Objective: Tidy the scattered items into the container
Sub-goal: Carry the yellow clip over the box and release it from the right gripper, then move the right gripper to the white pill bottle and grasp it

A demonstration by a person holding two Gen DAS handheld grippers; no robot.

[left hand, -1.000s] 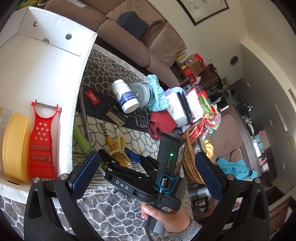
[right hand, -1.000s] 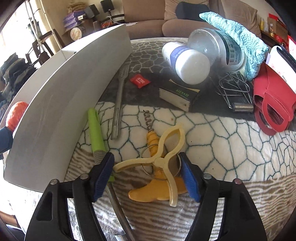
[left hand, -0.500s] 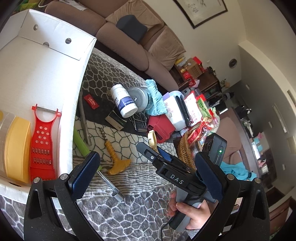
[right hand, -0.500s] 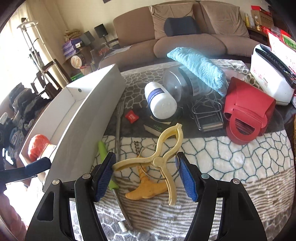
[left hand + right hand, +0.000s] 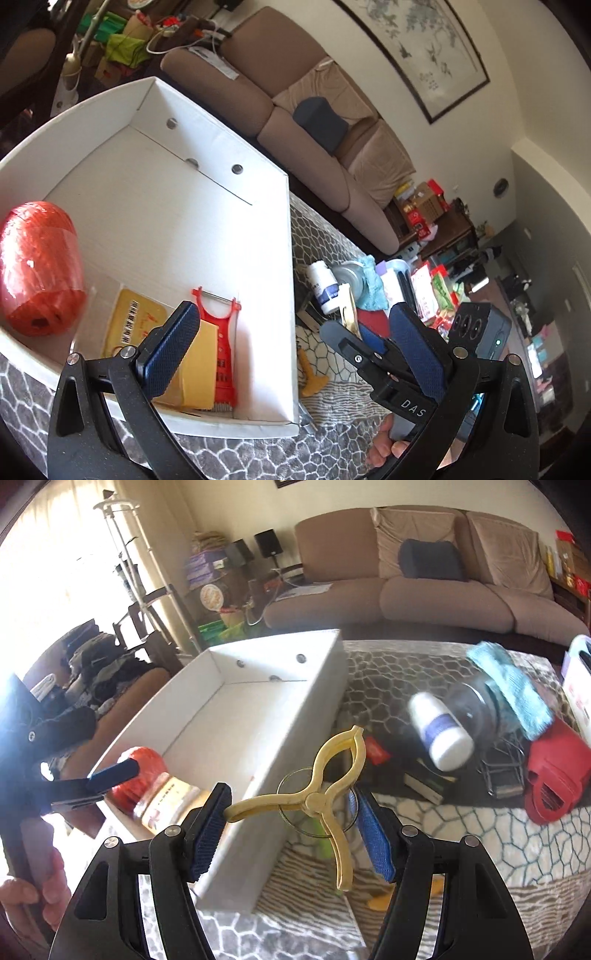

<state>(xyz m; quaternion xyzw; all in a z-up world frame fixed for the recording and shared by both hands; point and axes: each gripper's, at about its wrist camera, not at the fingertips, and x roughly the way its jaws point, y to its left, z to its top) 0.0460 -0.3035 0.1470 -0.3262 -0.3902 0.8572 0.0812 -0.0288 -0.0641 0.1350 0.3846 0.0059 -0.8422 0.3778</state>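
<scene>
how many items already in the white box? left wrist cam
3 visible. Orange twine ball at the white box's left end, yellow packet in the near middle, red slicer by the right wall. The left gripper covers part of the floor, so more may hide.

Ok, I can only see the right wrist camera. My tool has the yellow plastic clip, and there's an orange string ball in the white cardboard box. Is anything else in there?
Observer: Yes. The left wrist view shows a red plastic slicer lying flat on the floor of the white cardboard box, close to the wall that blocks your view.
Child: And is the other tool holding something?
Observer: No. The left tool is open with nothing between its pads, hovering over the near end of the box.
</scene>
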